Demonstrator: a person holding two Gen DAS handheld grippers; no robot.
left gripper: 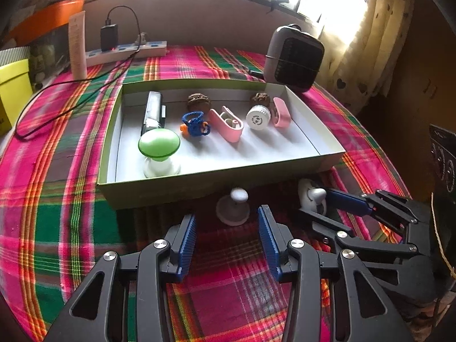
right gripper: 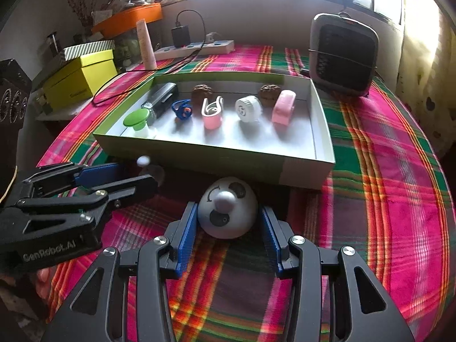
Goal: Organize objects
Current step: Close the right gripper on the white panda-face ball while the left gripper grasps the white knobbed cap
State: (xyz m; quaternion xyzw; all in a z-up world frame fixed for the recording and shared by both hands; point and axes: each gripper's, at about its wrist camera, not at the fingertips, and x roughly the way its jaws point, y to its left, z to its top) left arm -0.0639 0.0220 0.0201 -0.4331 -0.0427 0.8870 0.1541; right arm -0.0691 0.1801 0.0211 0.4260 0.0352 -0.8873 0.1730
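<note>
Your right gripper (right gripper: pixel 229 222) is open around the smooth white dome (right gripper: pixel 228 208); your left gripper (left gripper: pixel 227 222) is open near the round knob (left gripper: pixel 233 206)

Left gripper (left gripper: pixel 227 225) low, jaws spread wide; right gripper (right gripper: pixel 229 222) alongside, jaws likewise apart

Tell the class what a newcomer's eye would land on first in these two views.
The loud pink-and-green plaid cloth covers the table, with a shallow box in its middle holding a row of small things, the green-capped mushroom brightest at its near left corner. In front of the box, the right gripper brackets a white dome, and the left gripper, open, faces a small white knob.
</note>
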